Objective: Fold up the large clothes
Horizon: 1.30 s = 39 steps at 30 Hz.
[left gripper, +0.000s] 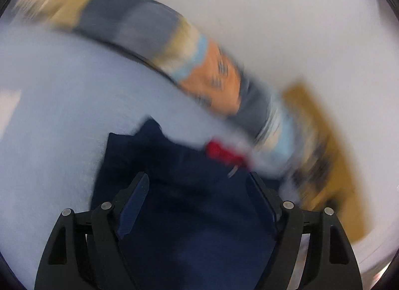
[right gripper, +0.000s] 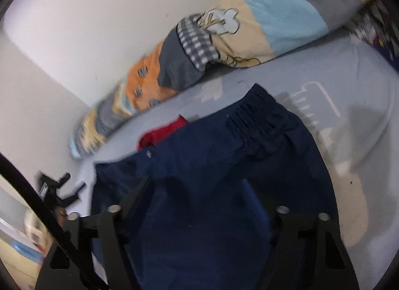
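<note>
On the pale blue bedsheet (right gripper: pixel 286 70), dark blue trousers (right gripper: pixel 212 165) are spread, soft, light and likely to sag when lifted; the gathered waistband (right gripper: pixel 256 118) is judged the firmest hold. Both the left gripper (left gripper: pixel 197 190) and right gripper (right gripper: pixel 199 200) are seen open above the cloth, nothing clamped. A red garment (right gripper: pixel 162 133) is partly covered, and a patchwork quilt (right gripper: pixel 224 30) lies beyond.

The left tongs (left gripper: pixel 197 185) stand wide apart at the bottom of the frame, over a navy garment (left gripper: pixel 189 215) on a pale blue bed (left gripper: pixel 54 115). A red cloth (left gripper: pixel 220 151) shows at right centre, a blurred patchwork quilt (left gripper: pixel 139 25) above.
</note>
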Tool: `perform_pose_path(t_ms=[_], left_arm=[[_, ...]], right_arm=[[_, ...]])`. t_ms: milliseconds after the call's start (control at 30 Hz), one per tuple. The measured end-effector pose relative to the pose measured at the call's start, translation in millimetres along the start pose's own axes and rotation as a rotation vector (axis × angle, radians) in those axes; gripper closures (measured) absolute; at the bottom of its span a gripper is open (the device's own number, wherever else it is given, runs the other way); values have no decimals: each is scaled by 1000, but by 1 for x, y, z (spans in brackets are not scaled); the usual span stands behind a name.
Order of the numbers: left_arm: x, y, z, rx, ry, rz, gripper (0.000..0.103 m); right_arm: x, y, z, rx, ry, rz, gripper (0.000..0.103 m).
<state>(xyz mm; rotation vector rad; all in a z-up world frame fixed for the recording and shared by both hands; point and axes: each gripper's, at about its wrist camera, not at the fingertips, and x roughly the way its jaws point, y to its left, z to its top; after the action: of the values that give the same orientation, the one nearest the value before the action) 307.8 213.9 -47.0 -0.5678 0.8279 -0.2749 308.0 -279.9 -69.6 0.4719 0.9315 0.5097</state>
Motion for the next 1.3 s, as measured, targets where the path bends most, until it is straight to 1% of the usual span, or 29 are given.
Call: perform_pose_path(t_ms=[33, 67, 100, 133, 167, 200, 233, 267, 300, 333, 367, 400, 467, 500, 533, 567, 600, 633, 667, 700, 767, 833, 867, 967, 1067, 1133, 1167, 1233, 1300], left_arm=[[18, -14, -8, 80, 60, 16, 29], [43, -27, -15, 160, 129, 61, 38], [55, -32, -18, 189, 162, 94, 43], [75, -39, -20, 243, 196, 144, 47], [87, -42, -19, 277, 193, 207, 54], [97, -40, -18, 286, 185, 293, 56], [102, -34, -12, 259, 173, 353, 57], [102, -21, -3, 179, 145, 373, 61], [97, -7, 4, 100, 115, 379, 64], [92, 4, 7, 41, 99, 365, 69], [83, 25, 10, -74, 82, 329, 82], [74, 42, 8, -154, 71, 300, 93], [58, 55, 1, -193, 58, 280, 99], [51, 58, 0, -197, 45, 276, 100], [34, 61, -4, -201, 17, 271, 99], [21, 63, -10, -197, 15, 252, 98], [10, 64, -15, -200, 17, 227, 88], [-3, 68, -24, -211, 25, 184, 81], [-17, 73, -36, -231, 42, 127, 66], [-25, 73, -44, -240, 48, 84, 57], [-43, 78, -63, -247, 59, 49, 49], [-71, 83, -89, -262, 56, -5, 46], [-80, 82, -99, -273, 56, -19, 38], [-108, 86, -135, -310, 30, -32, 31], [-126, 93, -179, -360, 36, -31, 31], [-132, 94, -200, -371, 52, -16, 31], [-136, 92, -211, -367, 38, -17, 31], [-141, 89, -224, -353, 22, -13, 31], [-138, 80, -229, -317, 30, -3, 28]], right_arm=[[6, 5, -2, -30, 15, -7, 41], [12, 11, -3, -57, 30, -18, 45], [17, 13, -4, -72, 40, -36, 49], [23, 15, -5, -83, 51, -47, 51], [28, 16, -4, -92, 57, -51, 54], [35, 17, -3, -112, 65, -70, 56], [43, 17, -2, -131, 78, -108, 59], [51, 10, 1, -125, 85, -165, 60], [54, 3, 3, -111, 86, -187, 65], [59, -9, 7, -93, 97, -236, 74], [60, -21, 10, -65, 105, -280, 82], [56, -39, 14, 4, 97, -292, 89], [44, -54, 15, 69, 75, -271, 89], [36, -57, 16, 73, 60, -286, 89], [27, -58, 15, 63, 43, -307, 87], [17, -58, 13, 51, 34, -316, 85], [6, -58, 9, 51, 30, -304, 69], [-7, -60, 3, 67, 26, -256, 54], [-20, -66, -2, 88, 24, -201, 49], [-32, -71, -6, 109, 25, -162, 46], [-59, -82, -20, 128, 23, -132, 45], [-80, -91, -34, 146, 13, -122, 42], [-88, -95, -42, 163, 14, -113, 42], [-111, -117, -74, 258, 30, -63, 42], [-120, -132, -102, 326, 34, -35, 42], [-123, -137, -120, 362, 38, -1, 42], [-124, -137, -127, 374, 39, 13, 42], [-126, -134, -141, 386, 33, 45, 41], [-125, -130, -150, 398, 29, 74, 35]])
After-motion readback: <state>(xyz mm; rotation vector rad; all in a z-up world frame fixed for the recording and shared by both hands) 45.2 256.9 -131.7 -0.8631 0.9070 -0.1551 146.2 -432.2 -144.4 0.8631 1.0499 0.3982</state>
